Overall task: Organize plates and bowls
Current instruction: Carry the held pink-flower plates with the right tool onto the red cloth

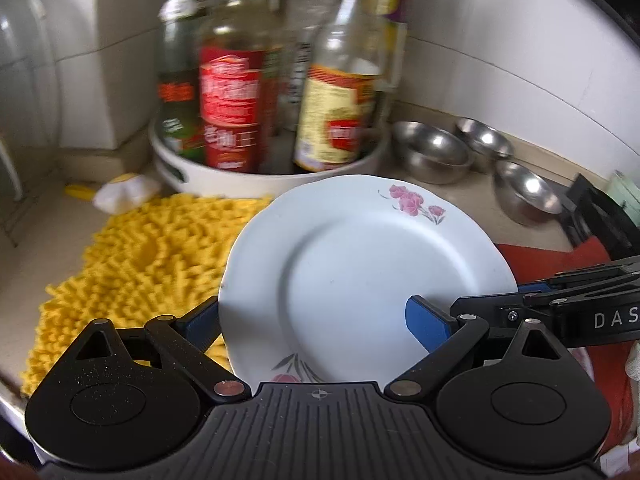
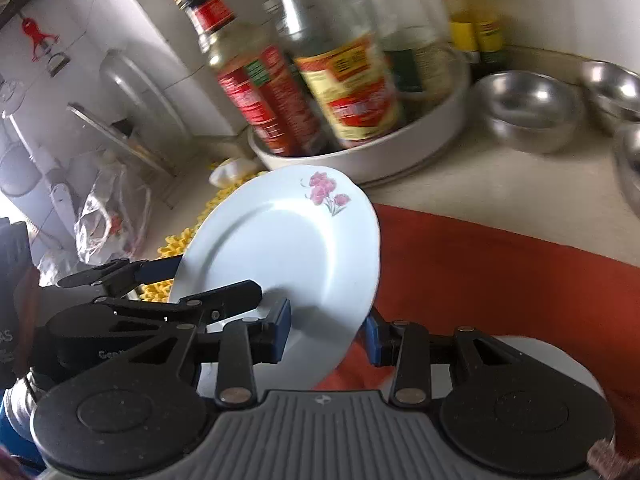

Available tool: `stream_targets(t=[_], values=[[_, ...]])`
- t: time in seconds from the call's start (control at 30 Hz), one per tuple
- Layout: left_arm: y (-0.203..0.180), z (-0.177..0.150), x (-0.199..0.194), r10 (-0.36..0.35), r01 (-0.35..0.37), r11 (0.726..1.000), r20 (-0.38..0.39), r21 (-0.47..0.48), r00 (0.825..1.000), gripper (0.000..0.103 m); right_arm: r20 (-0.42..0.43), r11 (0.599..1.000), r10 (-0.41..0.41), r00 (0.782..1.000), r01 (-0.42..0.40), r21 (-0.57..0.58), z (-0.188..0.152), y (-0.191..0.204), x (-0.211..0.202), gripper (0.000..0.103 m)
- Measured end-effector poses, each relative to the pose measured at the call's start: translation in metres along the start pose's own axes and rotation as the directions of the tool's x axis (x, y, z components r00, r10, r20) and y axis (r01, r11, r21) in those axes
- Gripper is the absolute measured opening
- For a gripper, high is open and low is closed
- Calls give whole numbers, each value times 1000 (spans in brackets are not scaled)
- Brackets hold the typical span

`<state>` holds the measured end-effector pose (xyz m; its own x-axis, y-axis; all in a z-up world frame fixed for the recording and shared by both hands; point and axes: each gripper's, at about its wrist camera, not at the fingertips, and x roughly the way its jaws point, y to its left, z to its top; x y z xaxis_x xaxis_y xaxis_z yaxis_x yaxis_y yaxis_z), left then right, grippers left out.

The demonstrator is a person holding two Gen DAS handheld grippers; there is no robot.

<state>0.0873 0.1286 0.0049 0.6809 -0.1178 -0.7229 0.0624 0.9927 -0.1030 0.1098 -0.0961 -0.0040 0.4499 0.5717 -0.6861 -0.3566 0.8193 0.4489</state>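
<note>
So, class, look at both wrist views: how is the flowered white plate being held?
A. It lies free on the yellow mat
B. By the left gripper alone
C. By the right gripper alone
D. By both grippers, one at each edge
D: the left gripper and the right gripper each clamp the plate at its rim.

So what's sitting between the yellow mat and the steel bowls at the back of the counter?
A round white tray full of sauce bottles stands between the yellow mat and the steel bowls. The left wrist view shows it best.
</note>
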Motion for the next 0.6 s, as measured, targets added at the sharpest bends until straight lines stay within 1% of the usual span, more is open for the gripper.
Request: stream_targets(t=[0.3,0.6], values=[[-54,-1,-6,-72,71,995,16,70,997,98,61,997,-59,996,55,62,-21,-28,-52,35],[-101,-11,-6,-124,123,984,-2,131,992,98,90,988,-106,990,95,120,-48,-56,-94,35]])
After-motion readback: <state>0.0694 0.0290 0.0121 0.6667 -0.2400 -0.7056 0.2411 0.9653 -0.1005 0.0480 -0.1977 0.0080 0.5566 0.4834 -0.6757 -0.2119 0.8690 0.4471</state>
